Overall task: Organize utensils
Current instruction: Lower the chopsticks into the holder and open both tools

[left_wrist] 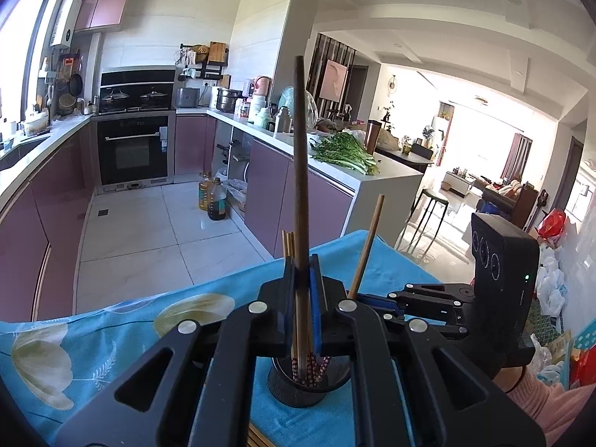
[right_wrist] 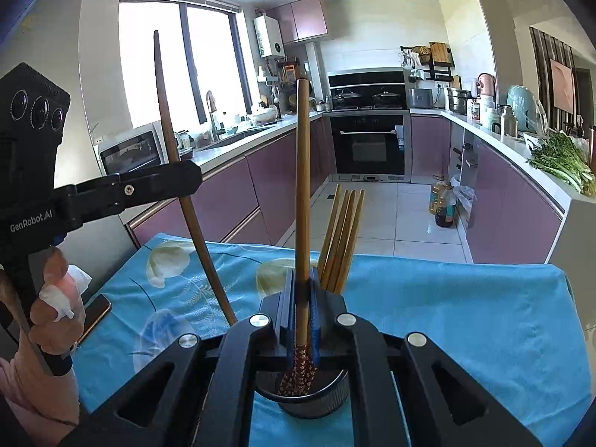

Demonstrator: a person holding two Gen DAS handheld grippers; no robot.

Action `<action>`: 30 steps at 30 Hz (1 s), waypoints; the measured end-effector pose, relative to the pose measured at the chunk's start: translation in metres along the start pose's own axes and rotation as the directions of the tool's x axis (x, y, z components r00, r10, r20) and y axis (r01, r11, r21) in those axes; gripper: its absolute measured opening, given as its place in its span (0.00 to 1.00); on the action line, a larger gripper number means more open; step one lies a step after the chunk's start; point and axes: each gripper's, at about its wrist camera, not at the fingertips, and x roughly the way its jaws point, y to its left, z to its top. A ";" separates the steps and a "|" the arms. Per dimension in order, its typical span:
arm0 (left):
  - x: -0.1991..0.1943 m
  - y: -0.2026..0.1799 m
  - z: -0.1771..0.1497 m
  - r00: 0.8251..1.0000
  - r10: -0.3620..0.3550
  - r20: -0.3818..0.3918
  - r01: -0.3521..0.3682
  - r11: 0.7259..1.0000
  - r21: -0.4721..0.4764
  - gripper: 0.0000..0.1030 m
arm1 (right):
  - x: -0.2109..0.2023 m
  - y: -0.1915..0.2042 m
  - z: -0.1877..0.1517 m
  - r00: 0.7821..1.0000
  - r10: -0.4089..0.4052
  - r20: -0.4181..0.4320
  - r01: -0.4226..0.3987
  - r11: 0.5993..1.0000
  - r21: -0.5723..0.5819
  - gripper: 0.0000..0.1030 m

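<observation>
Chopsticks (right_wrist: pixel 341 238) crowd holder (right_wrist: pixel 303 396); both claws clamp one each

Chopstick holder (right_wrist: pixel 311 398) mouth crowded: upright chopsticks (right_wrist: pixel 341 238) fill it. Both grippers close together above holder, each clamping chopstick; left gripper (right_wrist: pixel 186 178) crosses beside right gripper (right_wrist: pixel 302 294). Blue tablecloth (right_wrist: pixel 465 316) to right bare. Phone (right_wrist: pixel 95 316) lies at left edge.

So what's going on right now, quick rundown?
Left gripper shut on dark chopstick. Right gripper shut on tan chopstick. Both over the cup, other chopsticks already inside. Nothing blocking.
</observation>
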 end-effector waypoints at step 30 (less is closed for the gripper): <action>0.084 0.010 -0.047 0.949 0.042 -0.314 -0.033 0.999 0.033 0.12 | 0.037 -0.037 -0.019 0.989 0.028 -0.143 -0.009 0.991 0.132 0.08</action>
